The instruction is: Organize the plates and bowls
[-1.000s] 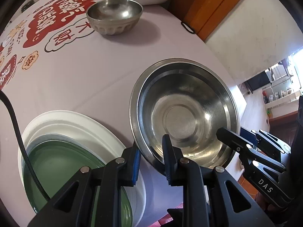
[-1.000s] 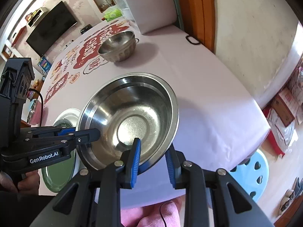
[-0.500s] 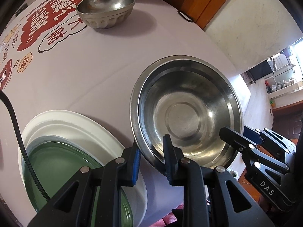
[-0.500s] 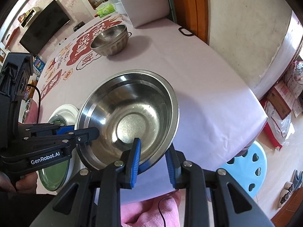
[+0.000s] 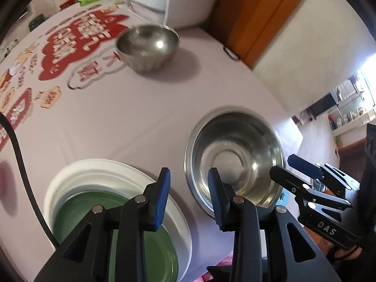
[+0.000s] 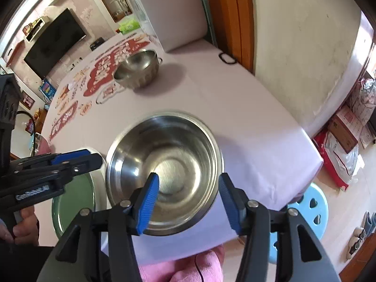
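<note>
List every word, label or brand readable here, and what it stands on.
"DAS": right gripper, on its body, seen from the left wrist view.
"GenRobot.AI": left gripper, on its body, blurred but legible in the right wrist view.
Large red and white characters on the tablecloth: blurred, not readable.
Boxes on the floor: print too small to read.
Bowls and plates: no text visible.

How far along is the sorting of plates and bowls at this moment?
Done: the green plate is stacked on the white plate. In hand: nothing; the large steel bowl rests on the table, with the left gripper and right gripper both opening, clear of its rim. Left: the small steel bowl stands apart, not nested.
</note>
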The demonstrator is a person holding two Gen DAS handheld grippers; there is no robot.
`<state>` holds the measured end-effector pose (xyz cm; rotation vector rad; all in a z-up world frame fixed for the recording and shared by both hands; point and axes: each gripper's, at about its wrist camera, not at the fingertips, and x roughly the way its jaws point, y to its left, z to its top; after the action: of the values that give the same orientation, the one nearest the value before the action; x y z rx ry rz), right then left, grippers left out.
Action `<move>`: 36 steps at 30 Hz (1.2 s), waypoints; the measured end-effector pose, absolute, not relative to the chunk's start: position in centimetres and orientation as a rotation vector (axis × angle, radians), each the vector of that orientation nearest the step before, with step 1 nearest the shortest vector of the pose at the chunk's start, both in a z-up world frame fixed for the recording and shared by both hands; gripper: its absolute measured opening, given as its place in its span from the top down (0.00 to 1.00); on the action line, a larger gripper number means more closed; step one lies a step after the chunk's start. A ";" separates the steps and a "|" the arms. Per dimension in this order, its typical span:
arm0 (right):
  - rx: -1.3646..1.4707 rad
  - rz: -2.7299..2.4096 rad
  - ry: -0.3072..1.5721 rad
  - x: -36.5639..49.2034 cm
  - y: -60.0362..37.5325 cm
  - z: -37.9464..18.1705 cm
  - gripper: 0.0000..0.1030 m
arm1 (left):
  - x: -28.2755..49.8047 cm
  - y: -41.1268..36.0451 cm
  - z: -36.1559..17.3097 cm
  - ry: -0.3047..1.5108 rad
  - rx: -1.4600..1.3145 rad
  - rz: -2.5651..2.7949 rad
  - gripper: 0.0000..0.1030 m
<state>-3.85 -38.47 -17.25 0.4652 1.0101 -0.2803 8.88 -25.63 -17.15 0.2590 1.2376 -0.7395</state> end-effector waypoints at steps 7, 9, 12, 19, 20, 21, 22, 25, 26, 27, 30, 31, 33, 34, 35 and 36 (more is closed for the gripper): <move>0.444 -0.222 0.945 -1.7 -38.9 -15.6 0.47 | 9.6 -22.5 -13.1 1.152 0.161 -0.667 0.57; 0.446 -0.197 0.936 -0.9 -38.8 -15.3 0.47 | 9.8 -21.0 -12.1 1.128 0.127 -0.619 0.54; 0.426 -0.141 0.918 1.0 -38.6 -14.8 0.47 | 9.9 -19.0 -11.2 1.104 0.083 -0.556 0.52; 0.361 -0.010 0.905 5.2 -37.4 -14.1 0.42 | 10.2 -14.0 -10.8 1.069 -0.044 -0.362 0.48; 0.353 0.014 0.905 5.9 -37.2 -14.1 0.41 | 10.1 -13.2 -10.9 1.067 -0.068 -0.328 0.48; 0.348 0.031 0.906 6.4 -36.9 -14.1 0.41 | 9.9 -12.3 -11.0 1.067 -0.094 -0.294 0.47; 0.343 0.054 0.912 7.1 -36.6 -14.2 0.41 | 9.8 -11.5 -11.3 1.072 -0.119 -0.267 0.47; 0.336 0.109 0.937 8.2 -35.8 -14.5 0.41 | 9.2 -9.3 -11.7 1.084 -0.199 -0.187 0.46; 0.331 0.131 0.943 8.6 -35.4 -14.6 0.41 | 9.0 -8.7 -11.8 1.084 -0.215 -0.162 0.45; 0.326 0.153 0.947 8.9 -35.0 -14.6 0.41 | 8.8 -8.1 -11.9 1.082 -0.228 -0.136 0.43; 0.321 0.196 0.959 9.6 -33.9 -14.8 0.40 | 8.0 -6.1 -12.0 1.074 -0.270 -0.059 0.42; 0.320 0.205 0.963 9.8 -33.7 -14.9 0.40 | 7.8 -5.5 -12.0 1.073 -0.282 -0.038 0.41; 0.313 0.226 0.968 10.1 -32.9 -14.9 0.40 | 7.4 -4.4 -12.0 1.068 -0.298 -0.004 0.40; 0.308 0.233 0.969 10.3 -32.5 -14.8 0.39 | 7.1 -3.6 -12.0 1.064 -0.308 0.015 0.38; 0.303 0.238 0.973 10.4 -32.0 -14.8 0.38 | 7.0 -3.1 -12.0 1.061 -0.314 0.027 0.37; 0.300 0.241 0.976 10.6 -31.7 -14.8 0.37 | 6.8 -2.5 -12.0 1.057 -0.323 0.040 0.37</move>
<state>10.55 -31.65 -14.76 0.2996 0.9756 0.2413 6.78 -2.53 -12.04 -0.3231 1.0573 0.0396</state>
